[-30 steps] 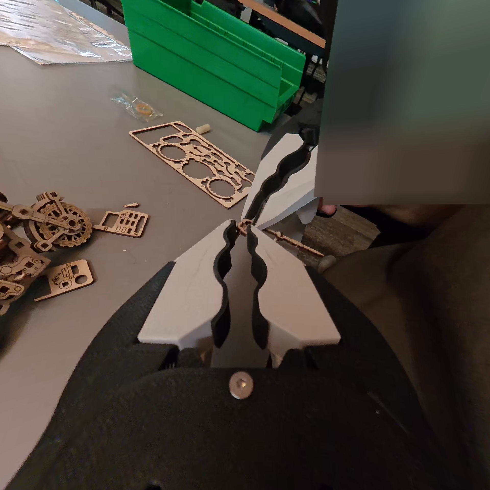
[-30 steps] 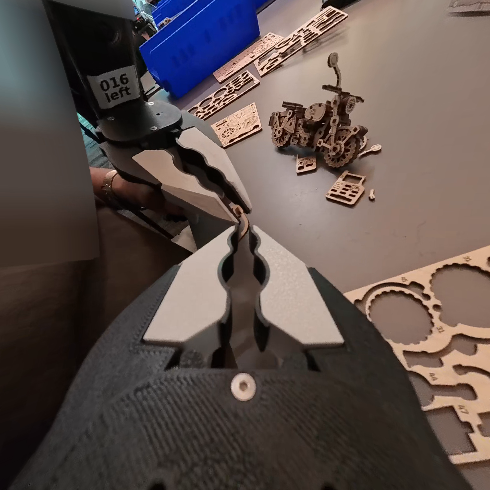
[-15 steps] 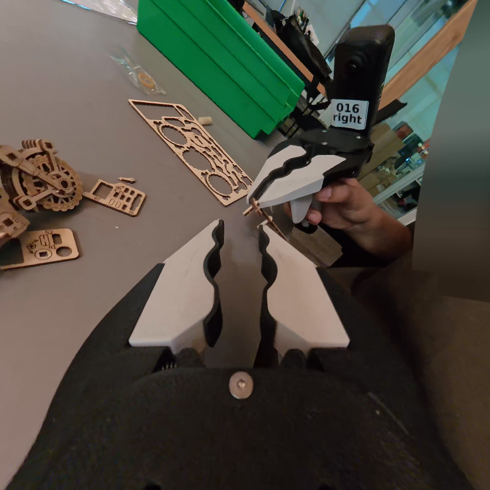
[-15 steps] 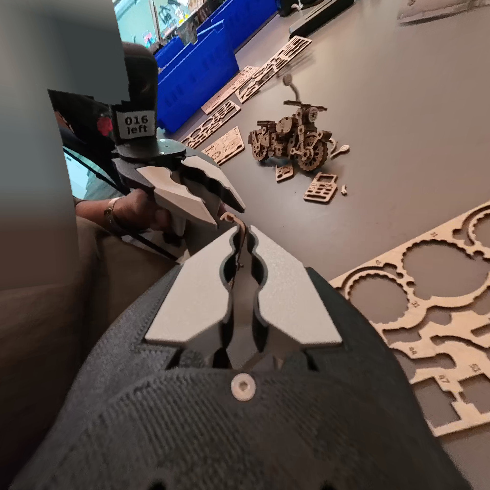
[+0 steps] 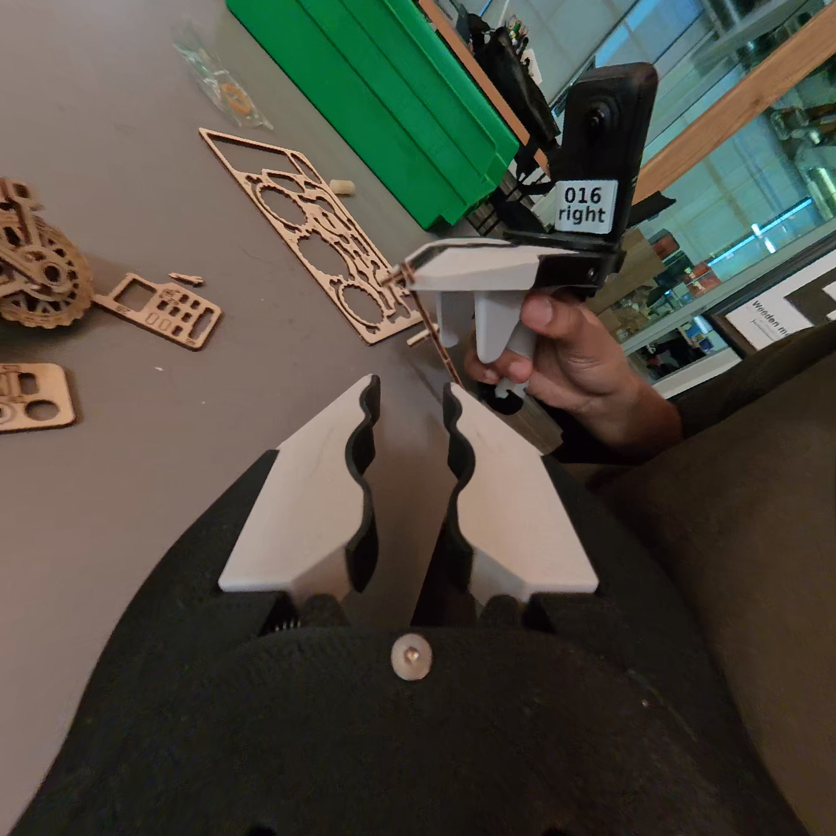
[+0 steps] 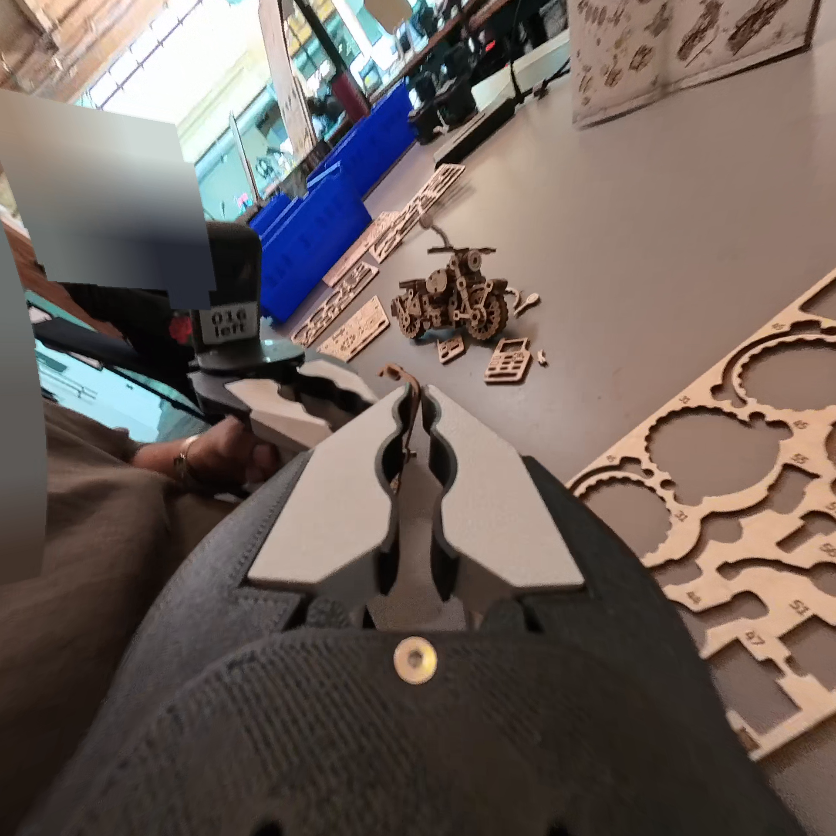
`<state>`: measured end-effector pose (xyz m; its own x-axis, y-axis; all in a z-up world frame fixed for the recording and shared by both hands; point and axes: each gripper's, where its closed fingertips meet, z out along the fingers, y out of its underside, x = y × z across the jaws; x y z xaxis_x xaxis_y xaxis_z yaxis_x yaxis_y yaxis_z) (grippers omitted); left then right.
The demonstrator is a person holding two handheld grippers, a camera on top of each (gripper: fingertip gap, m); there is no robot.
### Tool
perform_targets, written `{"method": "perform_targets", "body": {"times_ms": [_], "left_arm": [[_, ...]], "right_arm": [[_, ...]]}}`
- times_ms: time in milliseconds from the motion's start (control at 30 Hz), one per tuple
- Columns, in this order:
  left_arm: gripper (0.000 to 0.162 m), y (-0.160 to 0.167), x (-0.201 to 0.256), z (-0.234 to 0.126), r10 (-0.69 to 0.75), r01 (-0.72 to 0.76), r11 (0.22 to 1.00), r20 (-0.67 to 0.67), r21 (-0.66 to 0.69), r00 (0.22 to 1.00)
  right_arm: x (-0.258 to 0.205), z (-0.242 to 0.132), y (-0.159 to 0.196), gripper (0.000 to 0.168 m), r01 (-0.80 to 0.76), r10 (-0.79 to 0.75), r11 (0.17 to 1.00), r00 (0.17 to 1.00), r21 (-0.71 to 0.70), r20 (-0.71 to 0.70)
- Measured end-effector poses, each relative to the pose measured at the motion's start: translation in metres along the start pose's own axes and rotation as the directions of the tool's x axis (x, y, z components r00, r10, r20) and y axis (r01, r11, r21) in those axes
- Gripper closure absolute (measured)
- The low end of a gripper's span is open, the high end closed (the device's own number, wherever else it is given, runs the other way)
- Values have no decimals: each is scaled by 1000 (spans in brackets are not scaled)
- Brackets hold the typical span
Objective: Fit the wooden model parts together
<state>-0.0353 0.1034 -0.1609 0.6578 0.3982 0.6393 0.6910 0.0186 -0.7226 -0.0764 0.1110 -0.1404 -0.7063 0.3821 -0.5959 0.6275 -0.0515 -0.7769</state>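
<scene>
My right gripper (image 6: pixel 416 390) is shut on a thin wooden strip (image 6: pixel 410 423) with a hooked end, held in the air above the table's near edge. In the left wrist view the right gripper (image 5: pixel 404 274) holds the strip (image 5: pixel 433 337) hanging down from its tips. My left gripper (image 5: pixel 410 384) is open and empty, just below and short of the strip. It also shows in the right wrist view (image 6: pixel 316 398), to the left of the right gripper. A built wooden motorcycle (image 6: pixel 452 298) stands on the grey table, also at the left edge of the left wrist view (image 5: pixel 36 271).
A cut-out wooden sheet (image 5: pixel 316 235) lies ahead, close on the right in the right wrist view (image 6: pixel 701 475). Small loose panels (image 5: pixel 163 307) (image 5: pixel 31 398) lie near the motorcycle. A green bin (image 5: pixel 384 90), blue bins (image 6: pixel 316 235), more sheets (image 6: pixel 353 325) and a plastic bag (image 5: pixel 221 86) sit farther back.
My left gripper has opened, let go of the wooden strip and drawn back from it. The right gripper keeps the strip and has lifted and turned away.
</scene>
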Motion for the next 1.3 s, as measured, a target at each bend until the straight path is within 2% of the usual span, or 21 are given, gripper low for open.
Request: {"method": "perform_targets", "body": {"times_ms": [167,333,600,867,967,1067,1133,1200,1267,1300], "left_arm": [[136,0,14,7,-152,154,988,-108,15,982],[137,-3,22,7,-288,299,954,-203,25,936],[161,-1,8,2,-286,294,954,-118,53,951],[162,-2,-1,-4,-319,325,945,-95,47,943],[162,-3,-4,-7,-329,333,942,-84,44,941],[162,-4,-10,-11,-332,335,942,-67,39,941],[162,-3,-11,-13,-338,339,941,-61,13,939],[162,-2,-12,-15,-343,342,939,-59,-18,938],[162,4,-12,-15,-331,328,942,-39,-76,943],[162,8,-11,-14,-321,317,943,-27,-106,947]], "right_arm": [[-3,1,-12,167,-114,111,987,993,114,36],[-12,8,-13,167,-142,134,979,989,146,60],[-15,17,-10,166,-69,69,986,998,150,6],[-3,14,-5,165,-73,77,990,997,120,-25],[-2,14,0,153,-105,106,991,994,86,-5],[0,11,-1,152,-110,110,991,994,82,-2],[1,6,-5,153,-41,42,997,999,72,-9],[-4,2,-7,154,116,-116,993,993,23,-4],[-3,-1,-6,152,356,-359,931,933,-79,-29],[3,-2,-5,151,492,-504,858,861,-150,-60]]}}
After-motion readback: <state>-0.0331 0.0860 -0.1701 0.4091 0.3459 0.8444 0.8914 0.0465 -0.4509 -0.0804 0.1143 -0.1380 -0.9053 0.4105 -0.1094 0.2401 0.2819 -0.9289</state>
